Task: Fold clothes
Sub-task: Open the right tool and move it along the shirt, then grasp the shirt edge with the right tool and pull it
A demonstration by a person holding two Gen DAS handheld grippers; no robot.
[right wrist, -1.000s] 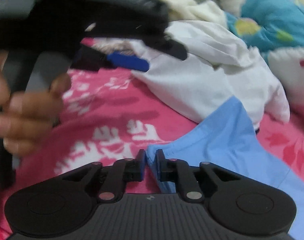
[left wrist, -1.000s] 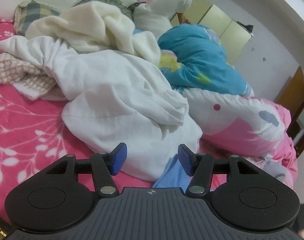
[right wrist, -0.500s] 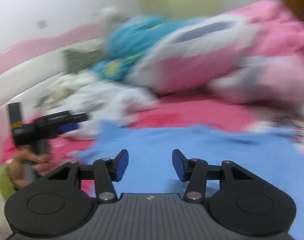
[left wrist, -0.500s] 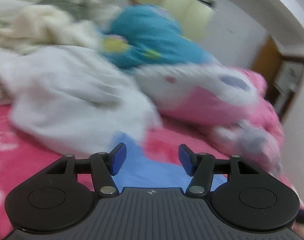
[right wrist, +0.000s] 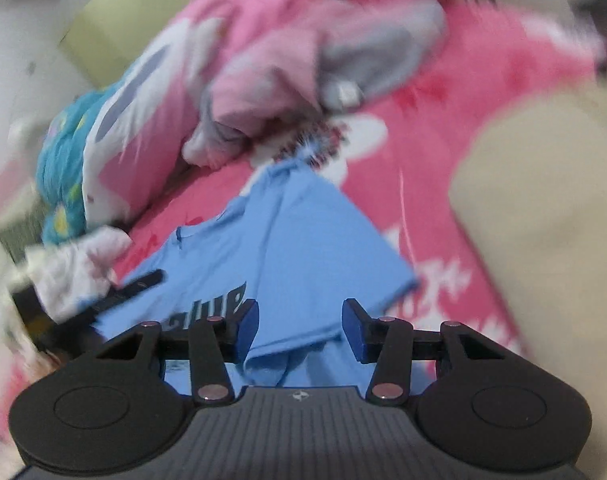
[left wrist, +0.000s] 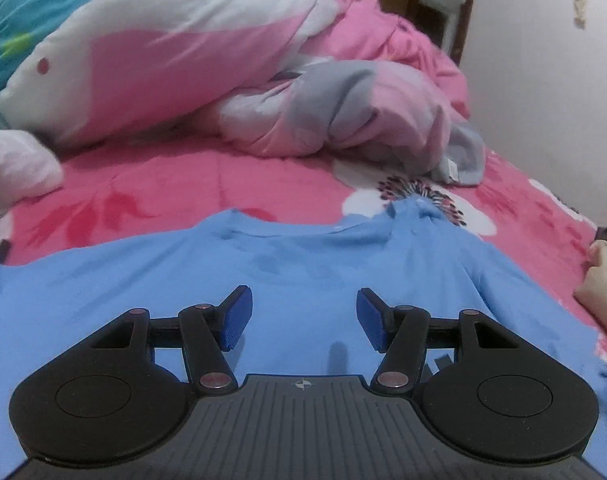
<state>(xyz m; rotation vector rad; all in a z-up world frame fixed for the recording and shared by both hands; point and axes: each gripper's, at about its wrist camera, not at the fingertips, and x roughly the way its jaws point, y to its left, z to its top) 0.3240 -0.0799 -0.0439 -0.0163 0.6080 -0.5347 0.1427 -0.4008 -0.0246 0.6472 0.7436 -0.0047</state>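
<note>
A light blue T-shirt (left wrist: 303, 264) lies spread on the pink flowered bed cover (left wrist: 175, 184). My left gripper (left wrist: 302, 322) is open and empty just above the middle of the shirt. In the blurred right wrist view the same blue T-shirt (right wrist: 295, 232) shows dark lettering and a folded edge near the fingers. My right gripper (right wrist: 300, 330) is open over that edge and holds nothing.
A pink and white duvet (left wrist: 175, 56) is bunched at the back of the bed. White clothes (left wrist: 11, 168) lie at the left. A hand (left wrist: 603, 280) shows at the right edge. A beige blurred mass (right wrist: 551, 208) fills the right wrist view's right side.
Both grippers swung right, from the white clothes pile to over the blue shirt. My right gripper let go of the shirt edge and opened. The shirt now lies spread out.
</note>
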